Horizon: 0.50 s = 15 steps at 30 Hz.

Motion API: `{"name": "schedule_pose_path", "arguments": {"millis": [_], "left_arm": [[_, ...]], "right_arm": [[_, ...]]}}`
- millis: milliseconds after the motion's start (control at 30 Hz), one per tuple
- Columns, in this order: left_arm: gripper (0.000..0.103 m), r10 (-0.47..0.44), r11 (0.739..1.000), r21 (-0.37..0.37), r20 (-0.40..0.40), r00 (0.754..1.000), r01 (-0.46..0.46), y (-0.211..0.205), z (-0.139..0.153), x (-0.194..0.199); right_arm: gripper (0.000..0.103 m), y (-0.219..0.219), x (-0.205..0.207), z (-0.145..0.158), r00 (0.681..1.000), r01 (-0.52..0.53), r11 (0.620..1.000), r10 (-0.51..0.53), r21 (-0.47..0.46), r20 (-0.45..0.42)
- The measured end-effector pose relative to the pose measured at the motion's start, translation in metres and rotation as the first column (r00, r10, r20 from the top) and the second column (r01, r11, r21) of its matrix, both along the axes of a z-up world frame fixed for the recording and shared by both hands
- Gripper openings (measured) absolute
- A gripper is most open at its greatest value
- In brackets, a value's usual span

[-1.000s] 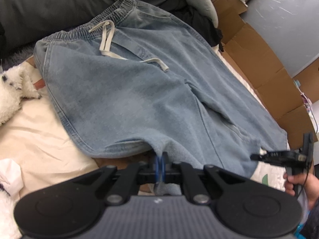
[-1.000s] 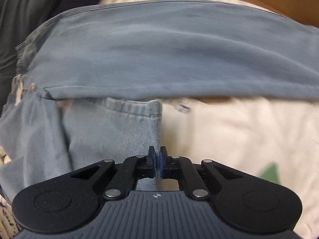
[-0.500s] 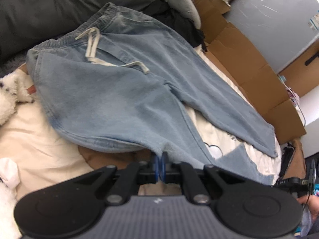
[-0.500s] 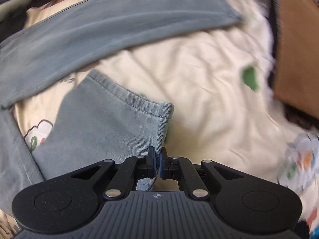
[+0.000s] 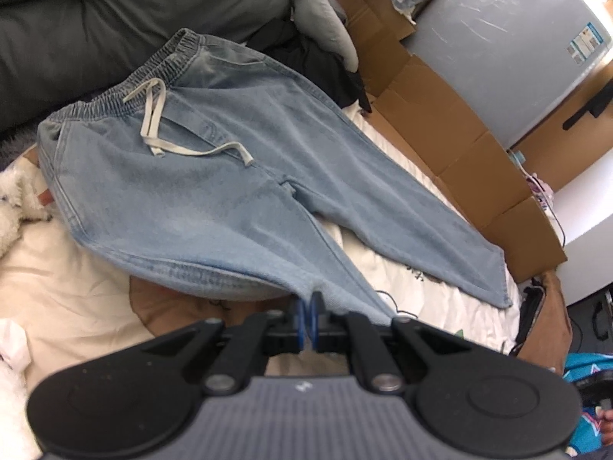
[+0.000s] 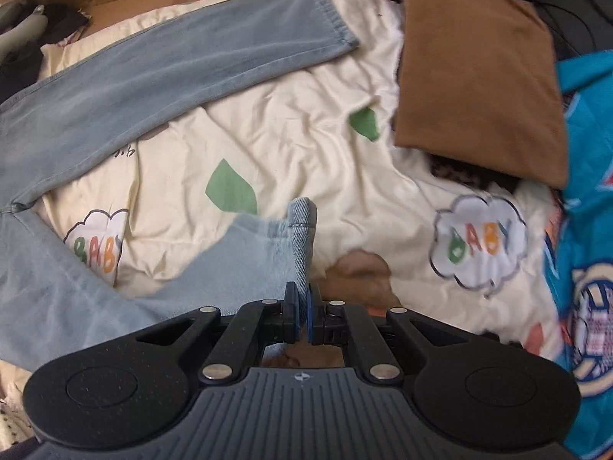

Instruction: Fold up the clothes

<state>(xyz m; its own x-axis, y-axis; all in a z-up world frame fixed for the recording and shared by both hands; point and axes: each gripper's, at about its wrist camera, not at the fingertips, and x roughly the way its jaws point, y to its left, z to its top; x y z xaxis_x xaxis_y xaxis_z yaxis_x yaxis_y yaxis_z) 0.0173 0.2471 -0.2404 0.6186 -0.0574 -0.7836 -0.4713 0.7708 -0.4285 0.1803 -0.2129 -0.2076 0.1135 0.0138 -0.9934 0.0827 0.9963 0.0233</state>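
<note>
Light blue denim pants (image 5: 214, 191) with an elastic waist and a cream drawstring (image 5: 153, 122) lie spread on a cream printed sheet (image 6: 299, 142). My left gripper (image 5: 305, 320) is shut on the outer side seam of the near leg, lifting it a little. My right gripper (image 6: 302, 308) is shut on the hem of that near leg (image 6: 302, 226) and holds it up off the sheet. The far leg (image 6: 172, 65) lies flat and straight toward the cardboard.
Flattened cardboard (image 5: 440, 115) lines the far side of the sheet. A brown cushion (image 6: 475, 76) and a turquoise bag (image 6: 586, 230) sit at the right. A dark grey sofa (image 5: 95, 19), a grey soft toy (image 5: 325, 27) and a white fluffy toy (image 5: 15, 207) lie beyond the waistband.
Both grippers pulled the near leg back and away from the far leg. The legs, overlapped before, now lie apart with the sheet showing between them.
</note>
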Motion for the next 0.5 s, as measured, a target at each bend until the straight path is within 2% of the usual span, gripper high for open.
{"name": "schedule_pose_path", "arguments": {"millis": [367, 500], "left_arm": [[0.003, 0.003, 1.000, 0.003, -0.005, 1.000, -0.003, 0.002, 0.008, -0.008], [0.003, 0.010, 1.000, 0.004, -0.006, 1.000, -0.010, 0.005, 0.008, -0.007]], "right_arm": [[0.002, -0.004, -0.020, 0.042, 0.997, 0.063, 0.998, -0.063, 0.013, -0.032], [0.002, 0.004, -0.025, 0.036, 0.998, 0.025, 1.000, -0.026, -0.012, -0.063]]}}
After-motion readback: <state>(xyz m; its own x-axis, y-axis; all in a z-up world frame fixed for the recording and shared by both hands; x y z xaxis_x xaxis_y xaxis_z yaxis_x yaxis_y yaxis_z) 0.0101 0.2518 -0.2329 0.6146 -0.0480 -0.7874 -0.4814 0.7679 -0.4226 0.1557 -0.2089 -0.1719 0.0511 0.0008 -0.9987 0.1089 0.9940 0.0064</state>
